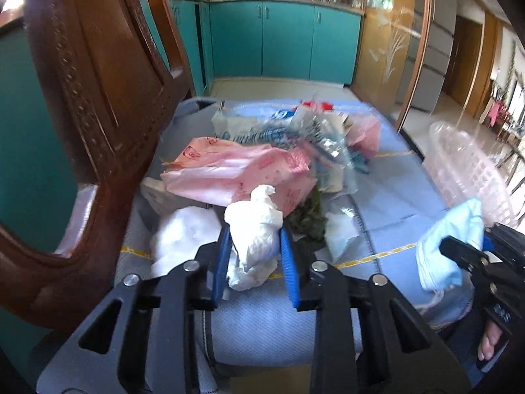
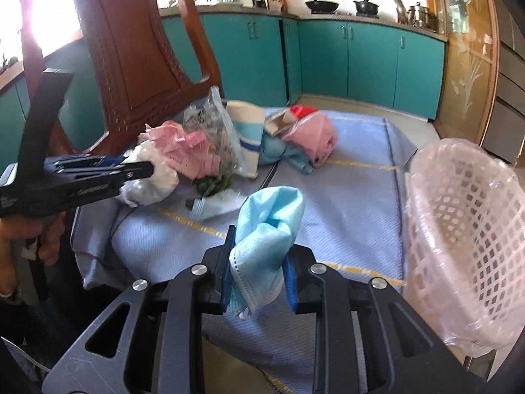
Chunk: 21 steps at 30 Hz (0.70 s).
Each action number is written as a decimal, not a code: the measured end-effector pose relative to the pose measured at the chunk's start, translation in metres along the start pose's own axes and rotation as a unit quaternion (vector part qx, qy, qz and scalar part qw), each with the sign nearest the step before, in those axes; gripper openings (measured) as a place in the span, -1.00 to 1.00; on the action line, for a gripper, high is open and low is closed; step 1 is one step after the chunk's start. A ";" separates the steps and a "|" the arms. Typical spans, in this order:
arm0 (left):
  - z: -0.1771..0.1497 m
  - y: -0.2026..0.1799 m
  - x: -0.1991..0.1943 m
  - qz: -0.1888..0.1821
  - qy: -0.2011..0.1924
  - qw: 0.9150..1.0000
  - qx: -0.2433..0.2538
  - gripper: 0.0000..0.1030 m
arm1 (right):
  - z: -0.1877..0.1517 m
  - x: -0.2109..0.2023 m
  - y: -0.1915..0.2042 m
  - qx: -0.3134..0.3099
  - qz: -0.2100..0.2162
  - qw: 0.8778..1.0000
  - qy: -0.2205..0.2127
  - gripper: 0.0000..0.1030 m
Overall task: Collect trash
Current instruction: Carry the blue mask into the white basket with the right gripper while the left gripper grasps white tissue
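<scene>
One container in view: a pale pink lattice basket (image 2: 459,239) lined w/ a clear plastic bag, standing at the right edge of the blue cloth (image 2: 344,197); nothing can be made out inside it. Two grippers. Left gripper (image 1: 252,256) has its blue pads against both sides of a crumpled white tissue (image 1: 256,229), which sits low by the near end of the trash pile. Right gripper (image 2: 257,279) is clamped on a light blue face mask (image 2: 262,229), held clear above the cloth and just left of the basket. Rest of the trash lies heaped on the cloth by the wooden chair back (image 1: 98,82): two pink plastic bags, the big one (image 1: 236,170) w/ red print too blurred to read and a smaller one (image 2: 311,138) further back; one clear crinkled wrapper (image 2: 213,131) w/ dark print, also unreadable; one more white wad (image 1: 183,233) just left of the held tissue; some dark green scraps (image 1: 308,216); a red bit (image 2: 300,110) at the far end. Left gripper's side carries small white lettering, not legible. Teal cabinets (image 2: 361,62) behind w/ pots on the counter.
</scene>
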<state>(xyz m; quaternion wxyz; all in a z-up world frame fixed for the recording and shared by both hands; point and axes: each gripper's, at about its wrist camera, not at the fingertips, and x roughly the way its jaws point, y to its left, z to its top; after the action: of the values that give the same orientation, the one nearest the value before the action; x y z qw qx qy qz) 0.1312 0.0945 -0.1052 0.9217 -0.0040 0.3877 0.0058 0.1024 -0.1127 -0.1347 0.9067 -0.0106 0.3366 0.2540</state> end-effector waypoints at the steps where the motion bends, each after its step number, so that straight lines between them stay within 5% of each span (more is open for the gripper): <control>1: 0.001 0.000 -0.005 -0.008 -0.004 1.000 -0.004 -0.42 | 0.001 -0.003 -0.003 0.003 -0.001 1.000 -0.005 -0.49; 12: 0.004 -0.003 -0.050 -0.047 -0.045 0.998 -0.014 -0.41 | 0.003 -0.030 -0.033 0.028 -0.043 0.997 -0.051 -0.49; 21: 0.046 -0.060 -0.086 -0.124 -0.122 0.984 0.042 -0.40 | 0.017 -0.111 -0.083 0.042 -0.162 0.974 -0.153 -0.49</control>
<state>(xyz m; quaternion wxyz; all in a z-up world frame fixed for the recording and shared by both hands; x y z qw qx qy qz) 0.1050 0.0347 -0.0111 0.9550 -0.0123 0.2689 -0.1245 0.0800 -0.2321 -0.0660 0.9762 0.0122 0.1980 0.0875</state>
